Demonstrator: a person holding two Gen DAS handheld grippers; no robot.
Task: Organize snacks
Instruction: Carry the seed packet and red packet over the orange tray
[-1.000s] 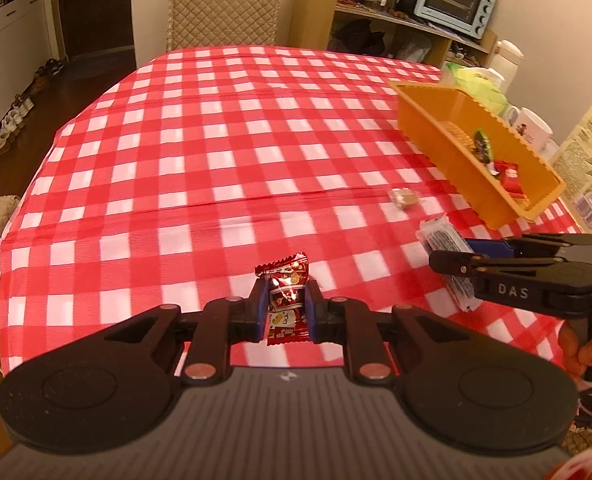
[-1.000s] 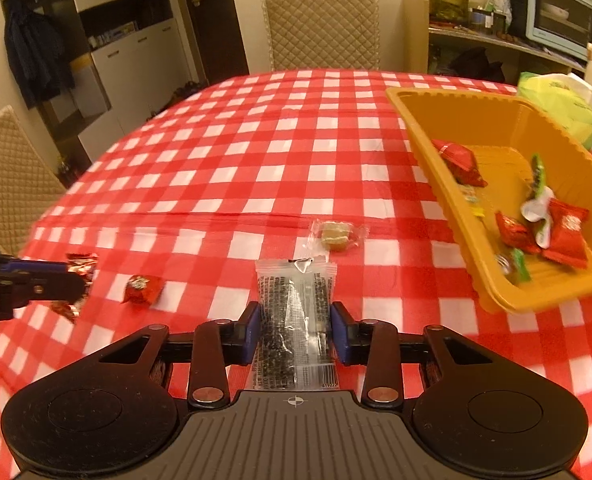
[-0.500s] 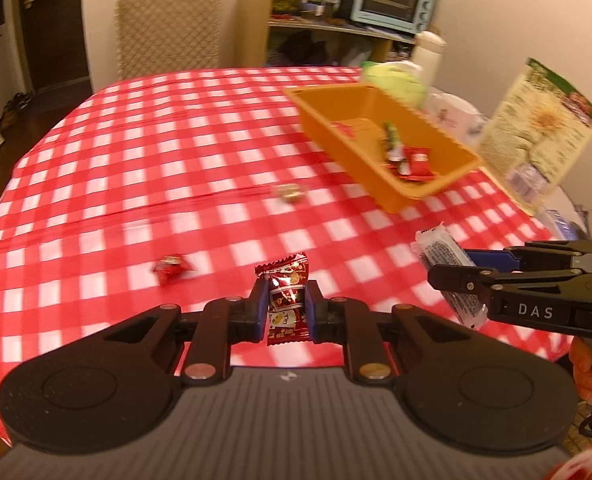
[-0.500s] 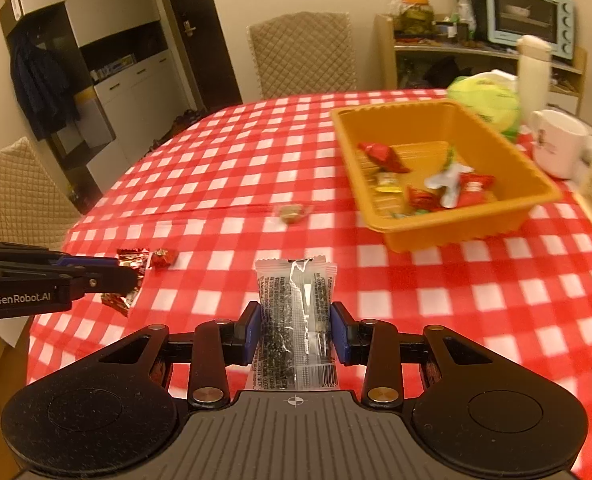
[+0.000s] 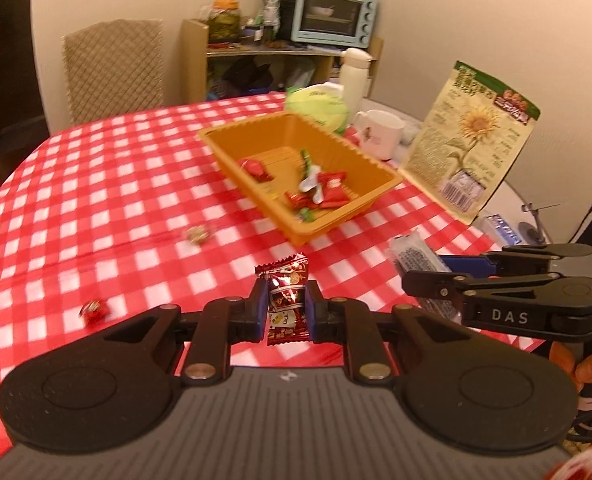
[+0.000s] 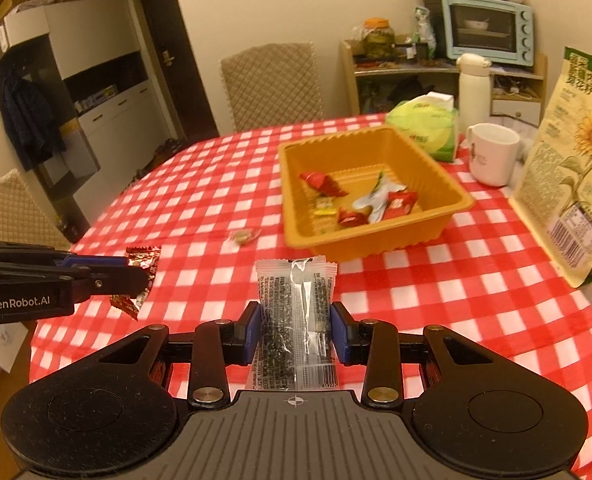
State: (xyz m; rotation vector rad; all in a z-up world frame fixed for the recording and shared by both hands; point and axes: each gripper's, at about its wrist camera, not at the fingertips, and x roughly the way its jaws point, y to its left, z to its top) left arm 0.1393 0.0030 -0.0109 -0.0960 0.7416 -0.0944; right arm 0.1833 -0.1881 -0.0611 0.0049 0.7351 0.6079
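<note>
My left tool (image 5: 286, 310) is clamped on one dark red snack packet (image 5: 287, 300), held upright between the blue pads, above the near part of the desk (image 5: 136, 168) with its red-and-white checked cloth. My right tool (image 6: 296, 330) is clamped on one clear sachet of dark seeds (image 6: 294, 320), also upright, seam toward the camera. In the left wrist view the right tool (image 5: 419, 276) shows at the right edge with the sachet (image 5: 411, 254) in its grip; in the right wrist view the left tool (image 6: 136, 276) shows at the left edge with the red packet (image 6: 138, 280) hanging from it. Both loads are off the desk surface. One orange tray (image 6: 395, 240) stands ahead, toward the right side of the desk; inside it I count about four red wrapped snacks, one white wrapper and a small yellow piece, though blur makes the count uncertain. Loose on the cloth: one pale wrapped candy (image 5: 197, 235) left of the tray, and one small red candy (image 5: 94, 312) nearer my left tool, well apart from each other. Beyond the tray: one white mug (image 6: 491, 154), one green tissue pack (image 6: 427, 126), one white flask (image 6: 473, 88). One large sunflower-seed bag (image 6: 571, 176) stands upright right of the tray.
</note>
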